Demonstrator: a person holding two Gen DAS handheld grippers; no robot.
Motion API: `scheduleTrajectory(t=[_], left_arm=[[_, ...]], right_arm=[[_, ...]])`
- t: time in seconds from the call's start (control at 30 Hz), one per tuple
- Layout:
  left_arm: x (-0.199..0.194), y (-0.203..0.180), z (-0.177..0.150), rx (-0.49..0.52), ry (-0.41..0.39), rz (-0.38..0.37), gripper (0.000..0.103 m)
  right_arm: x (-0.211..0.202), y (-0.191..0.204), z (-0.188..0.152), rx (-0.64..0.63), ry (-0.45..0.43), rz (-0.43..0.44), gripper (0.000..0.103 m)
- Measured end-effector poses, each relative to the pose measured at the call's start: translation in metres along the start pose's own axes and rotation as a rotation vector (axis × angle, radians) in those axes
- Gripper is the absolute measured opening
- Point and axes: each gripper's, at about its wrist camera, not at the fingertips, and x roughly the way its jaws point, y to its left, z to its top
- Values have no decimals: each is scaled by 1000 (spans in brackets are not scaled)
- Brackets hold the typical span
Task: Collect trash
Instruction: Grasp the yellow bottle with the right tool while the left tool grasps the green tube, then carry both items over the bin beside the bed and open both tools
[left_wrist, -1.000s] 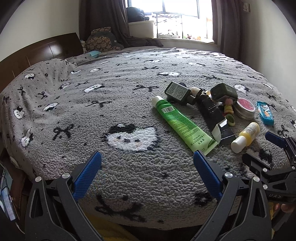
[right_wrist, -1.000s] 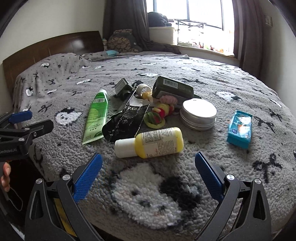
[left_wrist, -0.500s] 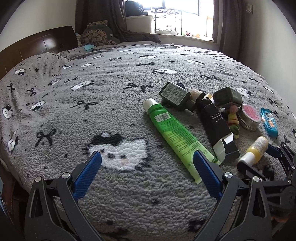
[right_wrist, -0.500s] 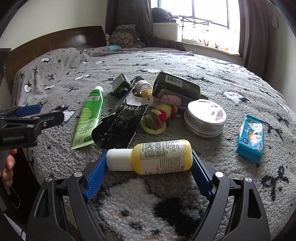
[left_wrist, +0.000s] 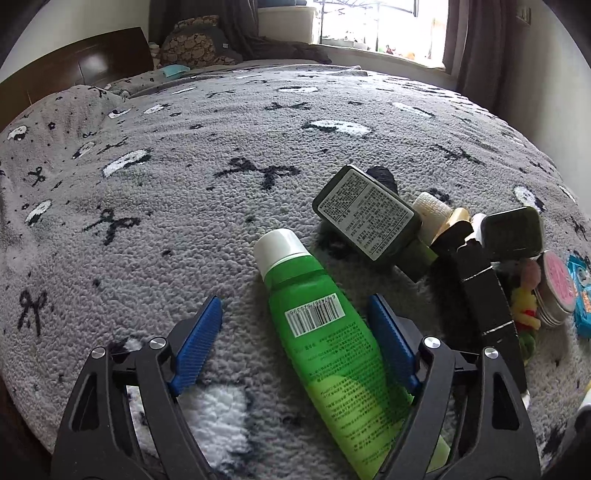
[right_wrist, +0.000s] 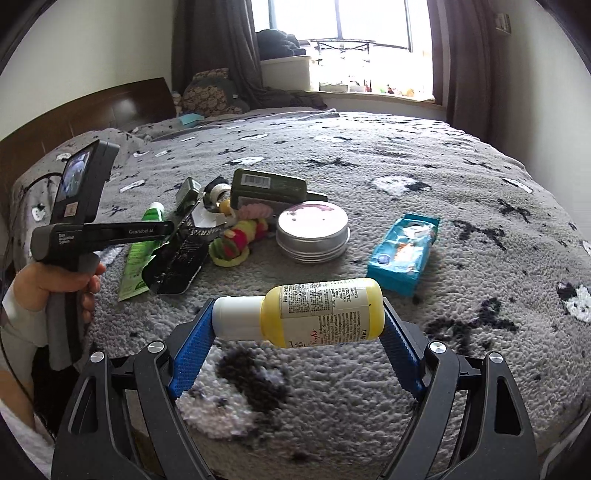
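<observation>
My right claw (right_wrist: 297, 332) is clamped endwise on the yellow bottle (right_wrist: 314, 314), lifted off the bed (right_wrist: 424, 166). My left claw (left_wrist: 295, 339) is closing astride the green tube (left_wrist: 321, 332), pads not yet touching. Risks: the end-held bottle could pivot out; the tube may squirm sideways. The clutter sits right, with open blanket left.
</observation>
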Motion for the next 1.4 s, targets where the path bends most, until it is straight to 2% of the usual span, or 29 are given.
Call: scheduleTrajectory(t=[0.07,0.23,0.3,0.37,0.47,0.57,0.83,1.07,1.27,1.4], left_arm=[[7,-3,3,8,17,6,77],[12,4,9,-45,61,-21,75],[10,0,7,-18,50,-20,69],[6,-3,6,2,31,-31,51],[-2,-7,0,28,16,-26,42],[-13,-9,-8,50,10,-30,38],[-46,-6,-43,75,-3,-53,35],[-95,-10,-79,103,-54,-89,35],[-145,-17,-110,134,-122,-118,35],[-170,-23,-129,148,-139,-135,35]], right_arm=[[1,-5,-1,16,0,-6,84],[-4,-10,-5,34,-7,-21,84],[-7,-11,-5,37,-11,-23,84],[-13,-11,-6,37,-18,-24,84],[-21,-11,-5,35,-32,-30,84],[-33,-12,-5,36,-49,-34,84],[-52,-16,-14,50,-60,-47,84],[-70,-12,-24,36,-71,-44,84],[-93,-3,-34,-36,-84,-57,84],[-109,-3,-46,-80,-83,-71,84]])
